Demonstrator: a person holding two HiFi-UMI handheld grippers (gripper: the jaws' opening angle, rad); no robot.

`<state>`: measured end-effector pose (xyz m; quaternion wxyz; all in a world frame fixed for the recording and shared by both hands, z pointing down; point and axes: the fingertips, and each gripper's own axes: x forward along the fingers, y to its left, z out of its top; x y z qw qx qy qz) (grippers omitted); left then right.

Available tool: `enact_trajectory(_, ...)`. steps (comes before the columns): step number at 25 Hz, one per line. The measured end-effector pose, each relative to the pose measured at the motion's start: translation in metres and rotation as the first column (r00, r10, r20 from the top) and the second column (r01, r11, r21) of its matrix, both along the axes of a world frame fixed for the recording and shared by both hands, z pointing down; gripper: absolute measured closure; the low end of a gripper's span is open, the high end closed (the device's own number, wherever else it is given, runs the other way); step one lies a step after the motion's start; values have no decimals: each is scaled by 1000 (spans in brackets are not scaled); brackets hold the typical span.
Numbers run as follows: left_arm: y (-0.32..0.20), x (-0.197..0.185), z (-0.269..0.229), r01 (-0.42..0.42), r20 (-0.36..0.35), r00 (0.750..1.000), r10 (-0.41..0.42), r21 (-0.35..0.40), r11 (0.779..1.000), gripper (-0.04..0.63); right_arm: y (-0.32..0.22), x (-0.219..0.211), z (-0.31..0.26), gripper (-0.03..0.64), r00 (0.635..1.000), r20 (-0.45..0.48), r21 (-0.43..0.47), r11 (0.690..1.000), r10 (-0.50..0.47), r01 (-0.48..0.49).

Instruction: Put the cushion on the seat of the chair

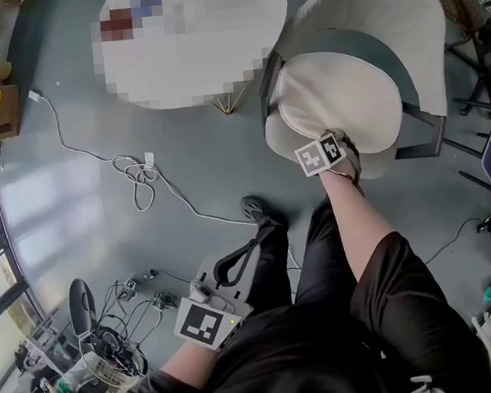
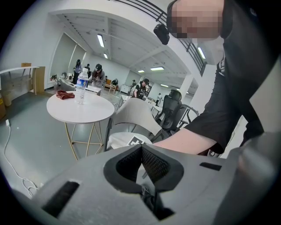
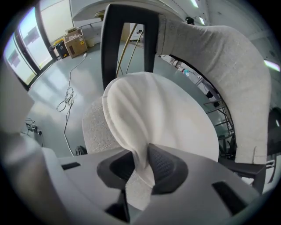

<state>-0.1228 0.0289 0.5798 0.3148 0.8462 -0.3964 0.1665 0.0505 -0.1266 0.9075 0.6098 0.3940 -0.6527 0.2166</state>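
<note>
Right gripper view shows what the head view hides: the right gripper [image 3: 140, 154] is pinched on a fold at the edge of the white cushion [image 3: 167, 114], which is spread over the seat of the armchair [image 1: 384, 22]. The left gripper [image 2: 141, 154] is closed on nothing, down by the person's leg [image 1: 279, 274]. Its view catches a water bottle [image 2: 81, 90] on the round table [image 2: 70, 110] beside the armchair.

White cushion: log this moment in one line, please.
right gripper: shut on round white fabric cushion edge | cushion: over grey fabric chair seat, unreleased | left gripper: shut, empty
</note>
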Motion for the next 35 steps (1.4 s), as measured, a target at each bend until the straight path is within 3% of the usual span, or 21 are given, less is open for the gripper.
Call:
enact_trajectory(3,-4,0,-1,-1,-3,1000,1,61,998,579,5,-3,9,522,998,-29,-5,998,-57,56)
enact_trajectory(7,9,-2,6,2,16,1000,-2,14,1000,580,11,-7,17,469,992,-58,-20,994,-110,109)
enact_trajectory(10,15,-3,7,22,11,1000,-22,-13,1000,579,13,-8,21,466,987,-92,-16,991,-134,133)
enact_trajectory(14,19,-8,2,28,27,999,-28,8,1000,579,13,-11,18,463,979,-130,2,987,-160,161)
enact_trajectory(17,19,-6,-5,19,31,999,-21,41,999,578,18,-12,17,400,977,-140,8,987,-160,162)
enact_trajectory(20,17,-5,-14,19,27,999,-21,70,997,578,29,-18,13,353,982,-109,-14,988,-155,155)
enact_trajectory(27,9,12,-43,19,4,1000,-19,106,994,578,73,-33,-21,347,976,-39,-43,977,-212,211)
enact_trajectory(31,11,28,-68,13,-23,1000,-10,113,993,578,98,-19,-58,347,979,-2,-61,977,-204,204)
enact_trajectory(35,-4,36,-96,-20,-3,1000,21,192,981,579,98,4,-105,347,986,44,-52,985,-163,165)
